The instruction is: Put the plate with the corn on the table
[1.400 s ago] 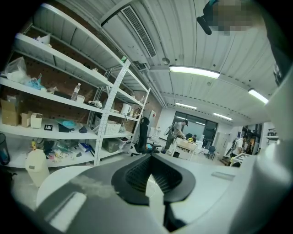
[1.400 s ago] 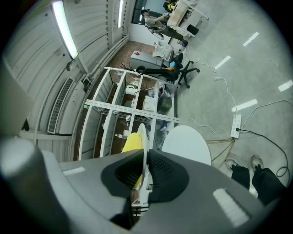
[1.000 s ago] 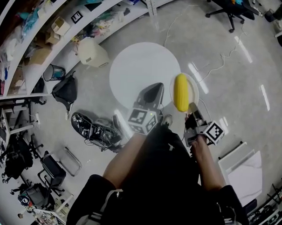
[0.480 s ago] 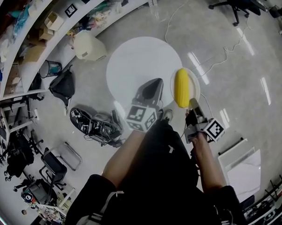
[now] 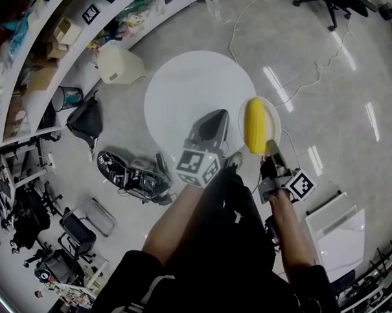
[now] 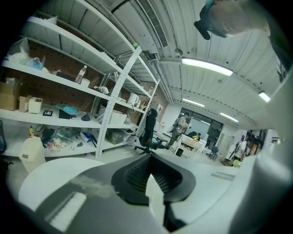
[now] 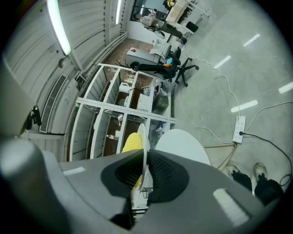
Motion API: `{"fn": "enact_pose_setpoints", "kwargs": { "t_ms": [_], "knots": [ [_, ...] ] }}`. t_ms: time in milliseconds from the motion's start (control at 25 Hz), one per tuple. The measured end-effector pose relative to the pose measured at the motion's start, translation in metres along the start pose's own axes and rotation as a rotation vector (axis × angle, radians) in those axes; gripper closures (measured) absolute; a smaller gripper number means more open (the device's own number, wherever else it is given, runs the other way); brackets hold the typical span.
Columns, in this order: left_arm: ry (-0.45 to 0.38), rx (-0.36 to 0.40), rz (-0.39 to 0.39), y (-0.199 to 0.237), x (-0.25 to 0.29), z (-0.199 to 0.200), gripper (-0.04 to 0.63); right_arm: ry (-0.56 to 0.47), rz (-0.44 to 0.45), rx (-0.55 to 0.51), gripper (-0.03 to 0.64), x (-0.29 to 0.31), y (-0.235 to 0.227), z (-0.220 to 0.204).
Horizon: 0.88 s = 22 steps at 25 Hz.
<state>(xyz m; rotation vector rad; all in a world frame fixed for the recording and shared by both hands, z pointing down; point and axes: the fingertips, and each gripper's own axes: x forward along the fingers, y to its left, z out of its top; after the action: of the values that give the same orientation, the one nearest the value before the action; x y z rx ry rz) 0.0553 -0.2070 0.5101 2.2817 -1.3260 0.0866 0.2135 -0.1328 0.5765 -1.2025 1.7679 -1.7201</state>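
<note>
Right claw [image 7: 144, 155] clamped tight on the near rim of the plate [image 5: 272, 116]; corn [image 5: 254, 125] lies lengthwise on it. I hold the plate at the right edge of the round white table [image 5: 186, 87], mostly over floor. Left claw [image 6: 149, 161] closed, empty, over the table's near edge.

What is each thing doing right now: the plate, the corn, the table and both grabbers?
plate: held by its rim, at the table's edge.
corn: lying on the plate.
table: standing on the floor.
left gripper: shut, holding nothing.
right gripper: shut on the plate.
</note>
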Motion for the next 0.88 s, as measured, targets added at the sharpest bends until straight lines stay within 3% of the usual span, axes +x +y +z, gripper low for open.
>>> {"fn": "enact_pose_setpoints", "kwargs": {
  "t_ms": [880],
  "knots": [
    [0.028, -0.039, -0.013, 0.032, 0.038, -0.024, 0.591, 0.014, 0.023, 0.000, 0.581, 0.047, -0.033, 0.001]
  ]
}}
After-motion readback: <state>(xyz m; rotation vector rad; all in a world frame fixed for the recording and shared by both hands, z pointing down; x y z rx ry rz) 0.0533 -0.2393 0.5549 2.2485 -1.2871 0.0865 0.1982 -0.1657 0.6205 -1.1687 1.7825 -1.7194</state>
